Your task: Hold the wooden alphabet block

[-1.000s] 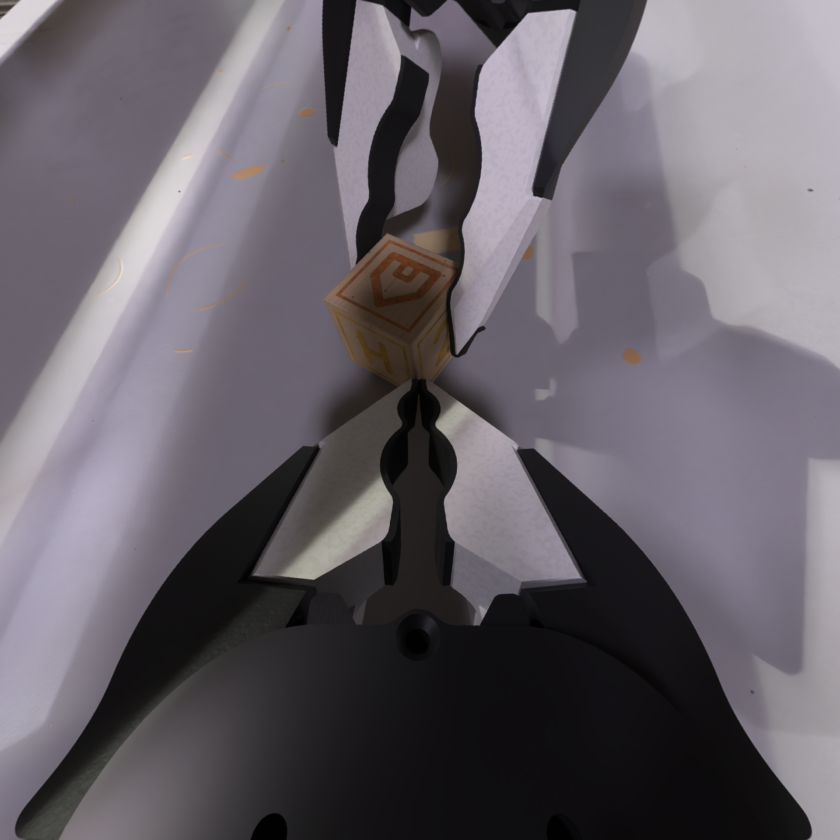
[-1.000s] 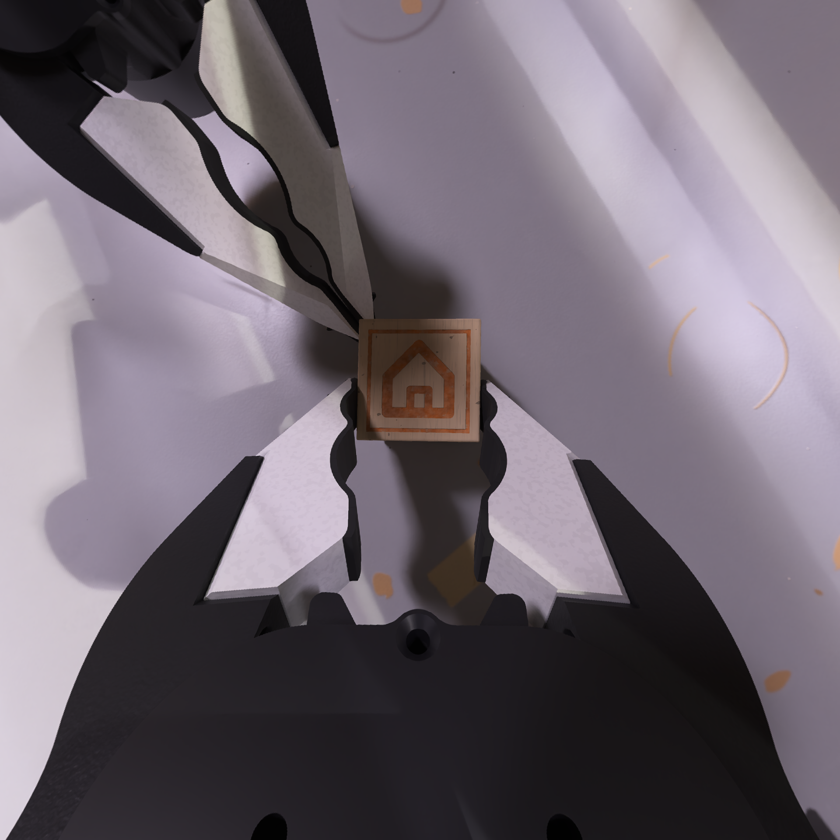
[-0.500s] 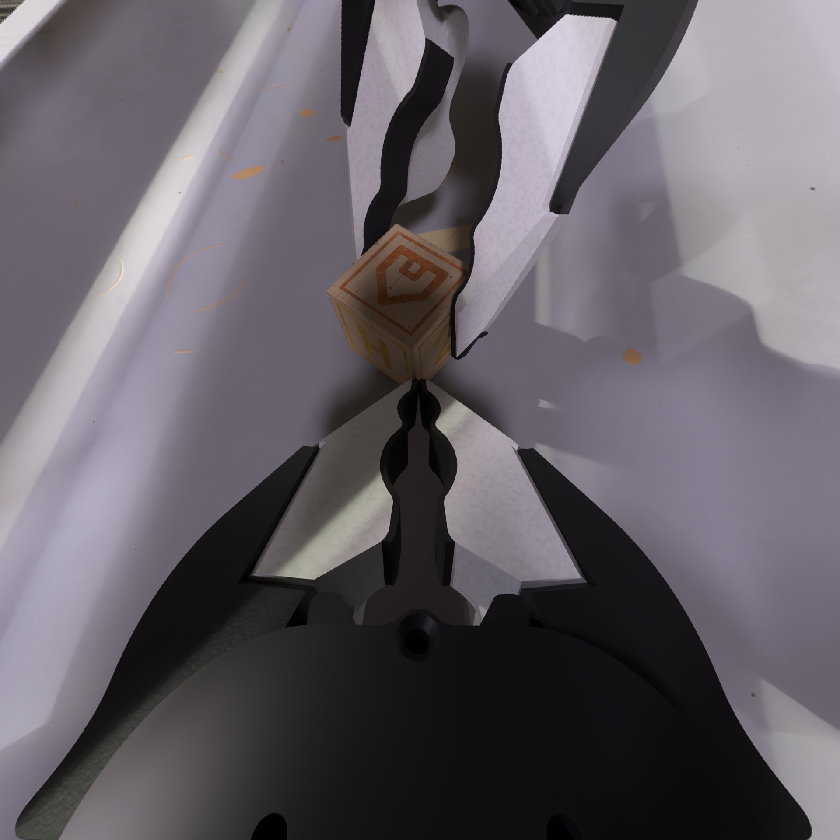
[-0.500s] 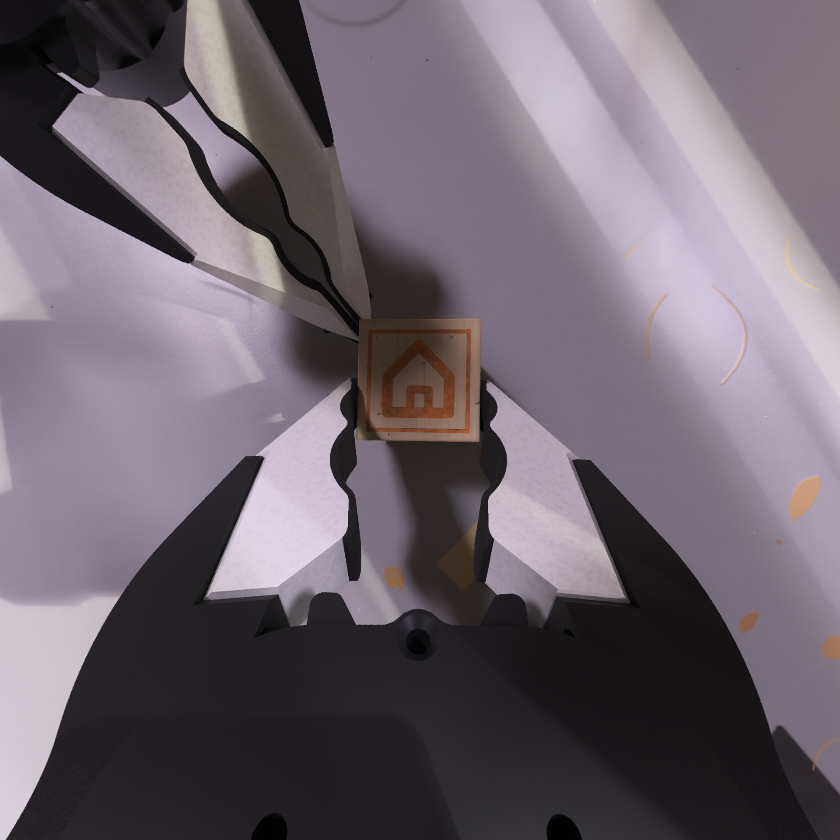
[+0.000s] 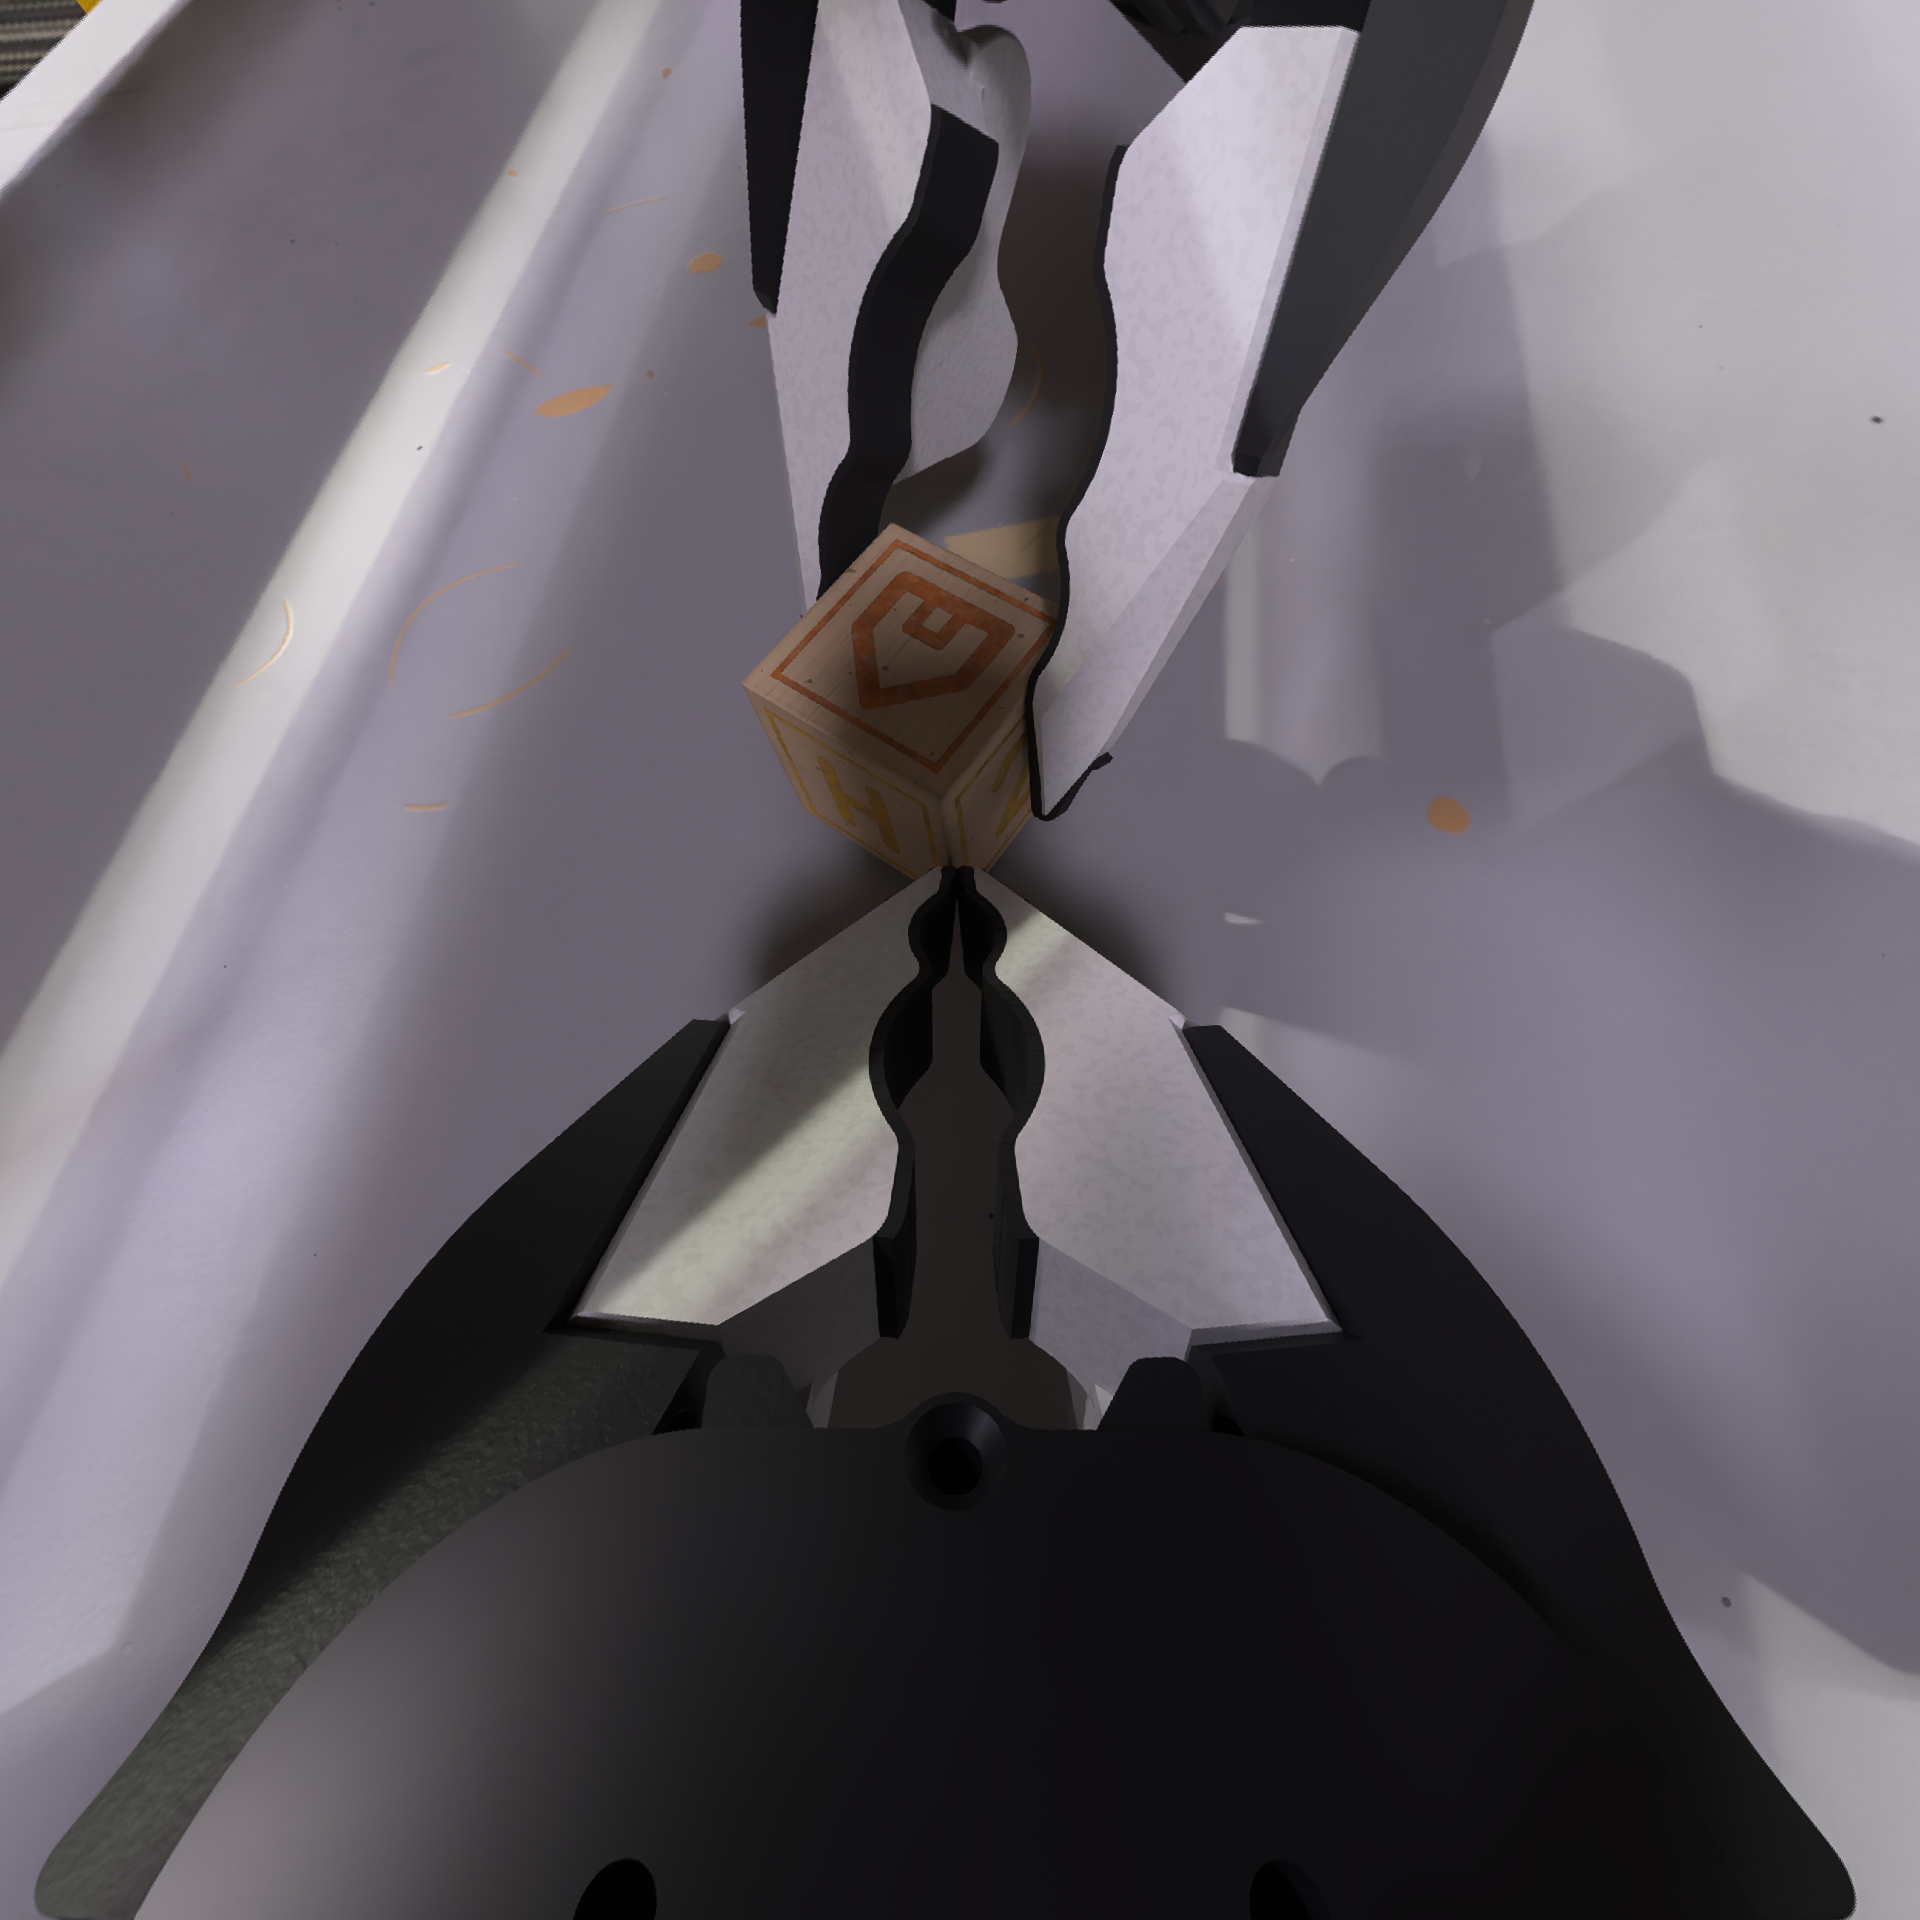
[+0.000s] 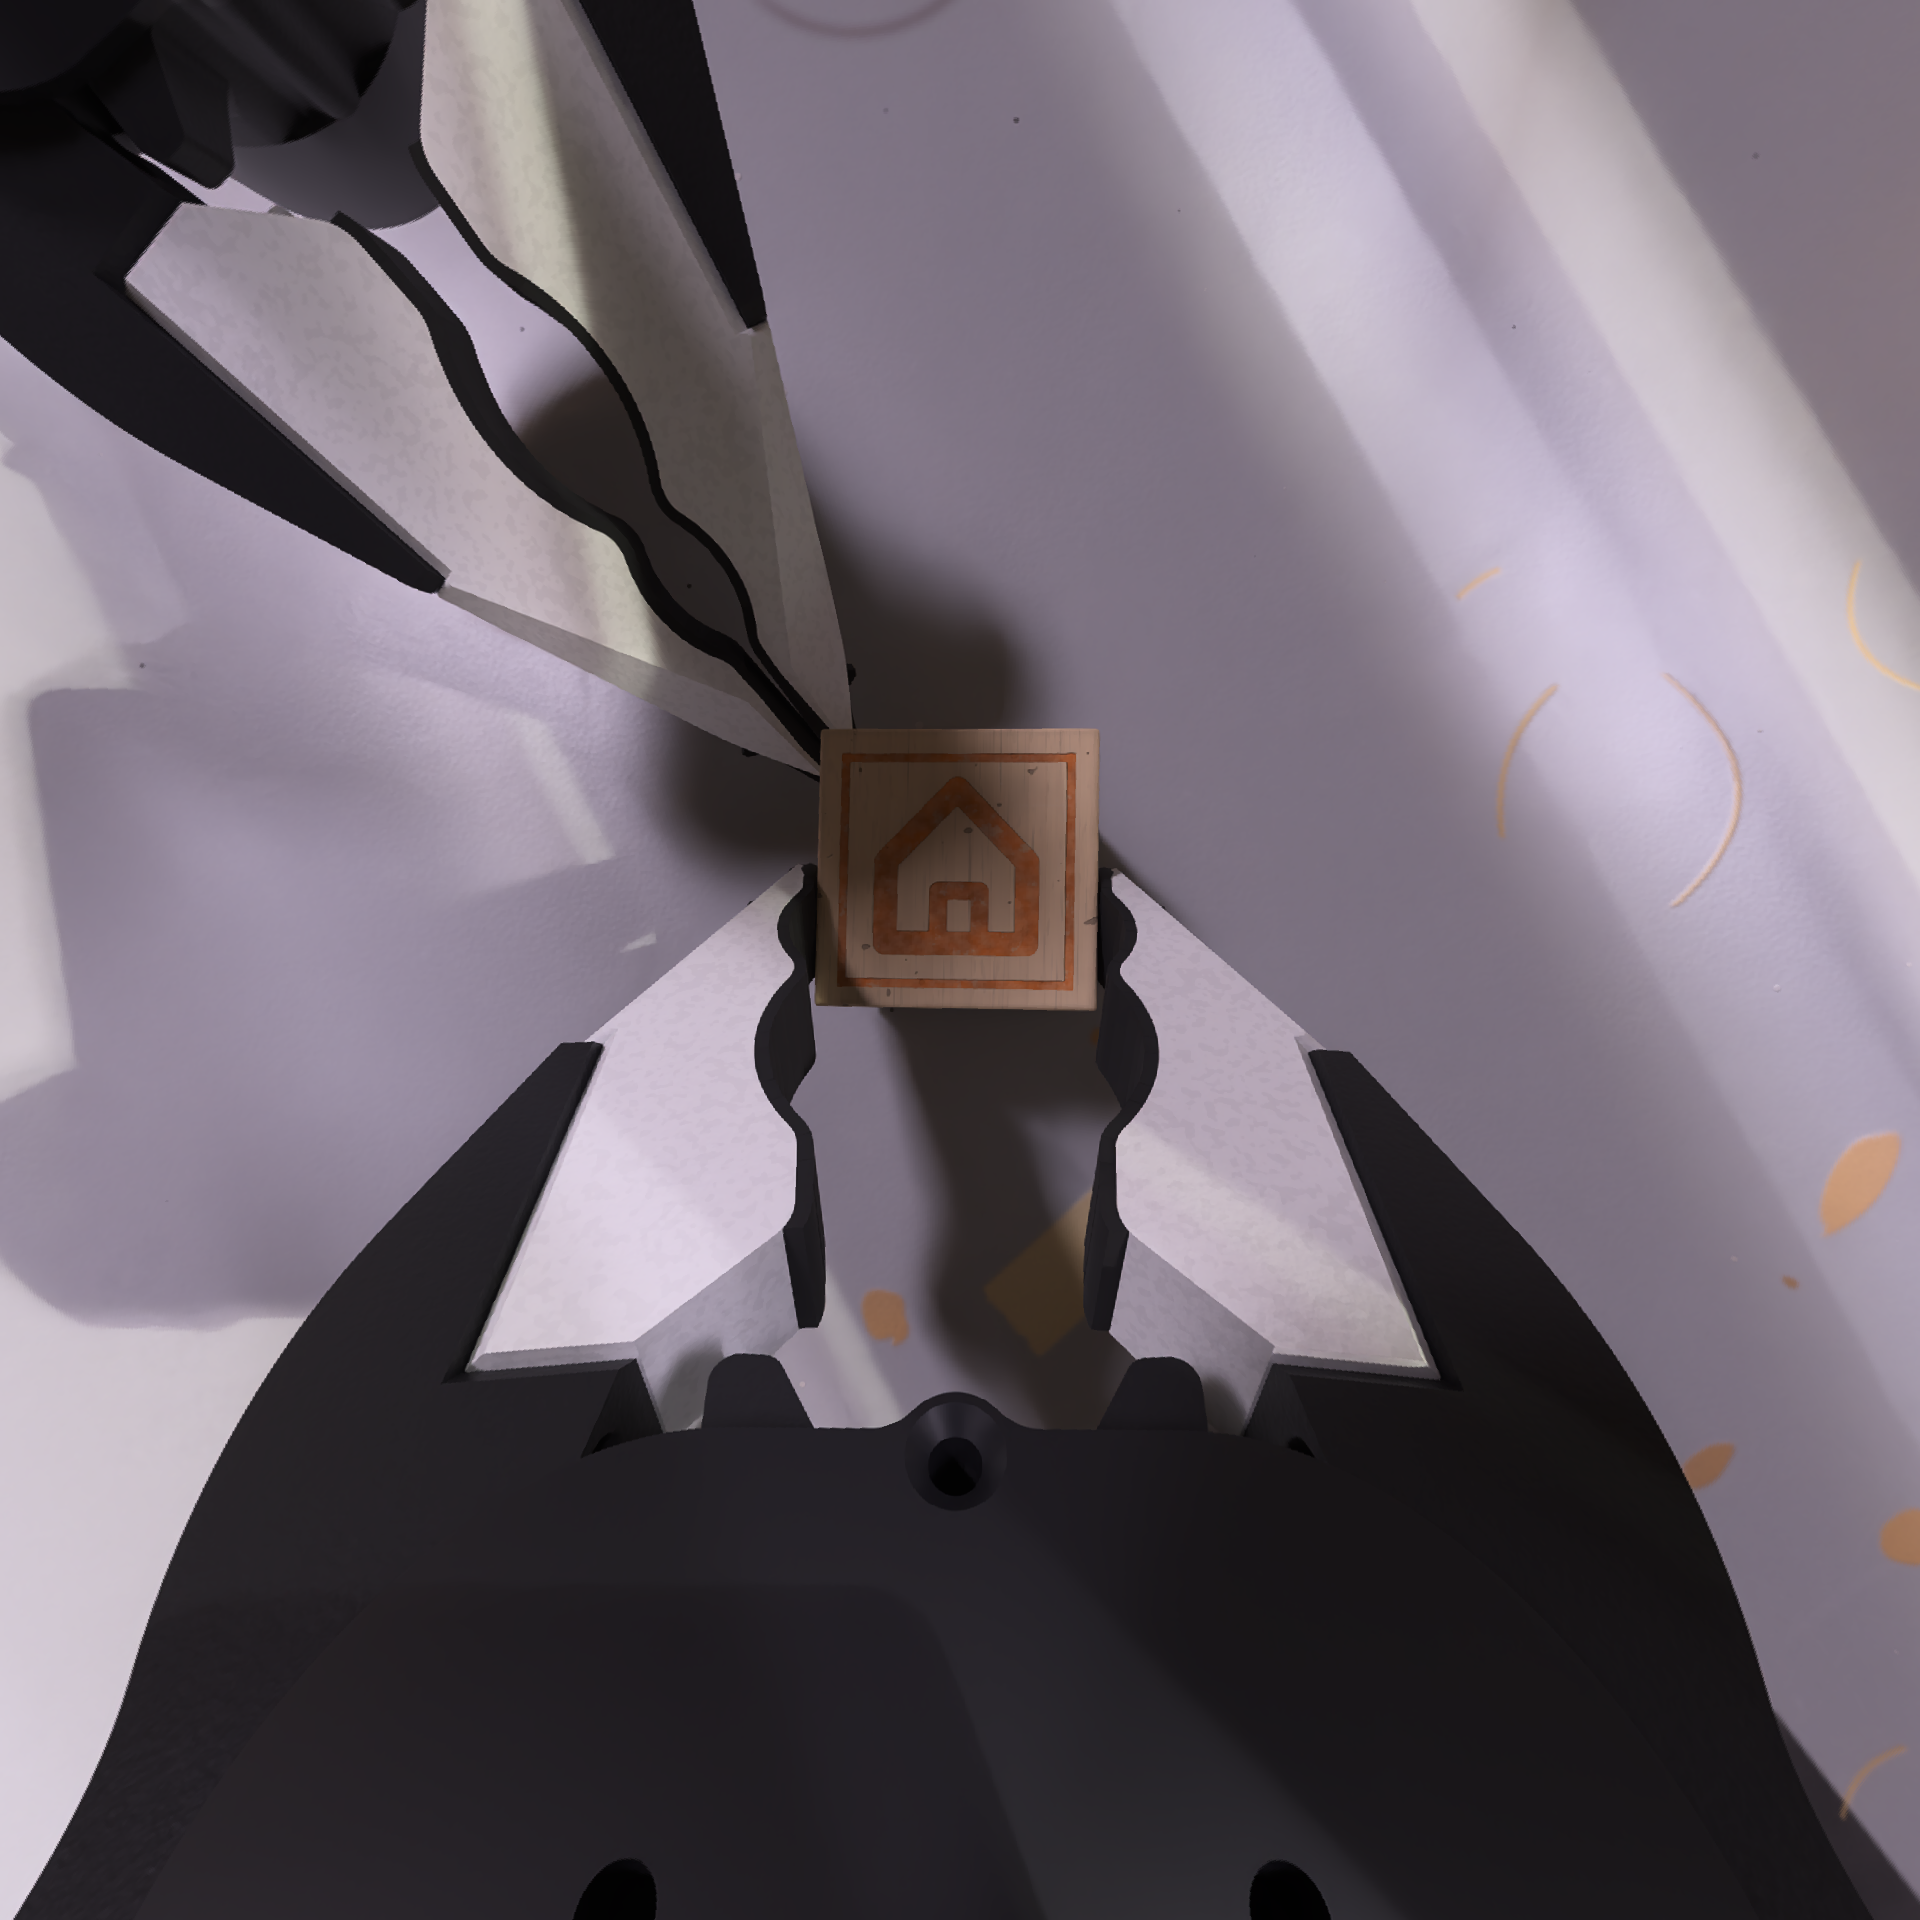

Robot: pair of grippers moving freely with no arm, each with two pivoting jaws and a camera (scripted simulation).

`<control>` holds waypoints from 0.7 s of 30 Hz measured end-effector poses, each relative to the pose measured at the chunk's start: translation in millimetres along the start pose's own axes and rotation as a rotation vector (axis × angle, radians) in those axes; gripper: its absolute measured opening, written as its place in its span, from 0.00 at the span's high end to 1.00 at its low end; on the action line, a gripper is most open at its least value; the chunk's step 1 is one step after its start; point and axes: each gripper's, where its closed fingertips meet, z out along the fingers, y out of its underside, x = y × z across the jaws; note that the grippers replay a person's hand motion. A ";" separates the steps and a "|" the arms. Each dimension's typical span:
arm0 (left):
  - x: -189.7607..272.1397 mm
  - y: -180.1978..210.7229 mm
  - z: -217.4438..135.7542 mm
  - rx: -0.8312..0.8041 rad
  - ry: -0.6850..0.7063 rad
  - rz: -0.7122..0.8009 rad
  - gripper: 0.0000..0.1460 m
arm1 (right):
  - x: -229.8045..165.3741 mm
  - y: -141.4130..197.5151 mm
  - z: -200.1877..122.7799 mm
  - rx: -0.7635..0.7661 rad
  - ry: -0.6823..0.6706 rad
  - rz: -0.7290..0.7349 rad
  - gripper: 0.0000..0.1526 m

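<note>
The wooden alphabet block (image 6: 956, 862) has an orange house drawing on the face toward me and yellow letters on its lower faces (image 5: 904, 675). My right gripper (image 6: 956, 904) is shut on it, one fingertip on each side face. In the left wrist view the right gripper (image 5: 940, 686) reaches down from the top and clamps the block. My left gripper (image 5: 956, 883) is shut and empty, its joined tips touching the block's lower corner; it also shows in the right wrist view (image 6: 831, 738) at the block's upper left corner. I cannot tell whether the block rests on the surface.
A white surface (image 5: 312, 1039) with faint orange marks lies under everything. A raised white ridge (image 5: 312, 312) runs along the left of the left wrist view and shows in the right wrist view (image 6: 1558, 312) at the right. Dark textured ground (image 5: 312, 1558) shows beyond the surface's edge.
The right gripper has tilted with the block still clamped; its body has swung right in the left wrist view and the block has turned slightly. The left gripper has stayed at the block's corner.
</note>
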 end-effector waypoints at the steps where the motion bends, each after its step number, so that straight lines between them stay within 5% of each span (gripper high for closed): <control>1: 0.1 -0.1 0.1 0.000 -0.001 0.000 1.00 | 0.0 0.2 0.1 0.001 -0.005 0.002 0.65; 18: 5.4 -6.2 -4.2 0.047 0.051 -0.018 0.99 | 1.5 -2.1 2.6 0.053 -0.114 0.025 0.65; 21: 9.5 -6.8 -3.8 0.049 0.093 -0.004 0.93 | 0.2 -1.2 2.3 0.046 -0.146 0.022 0.65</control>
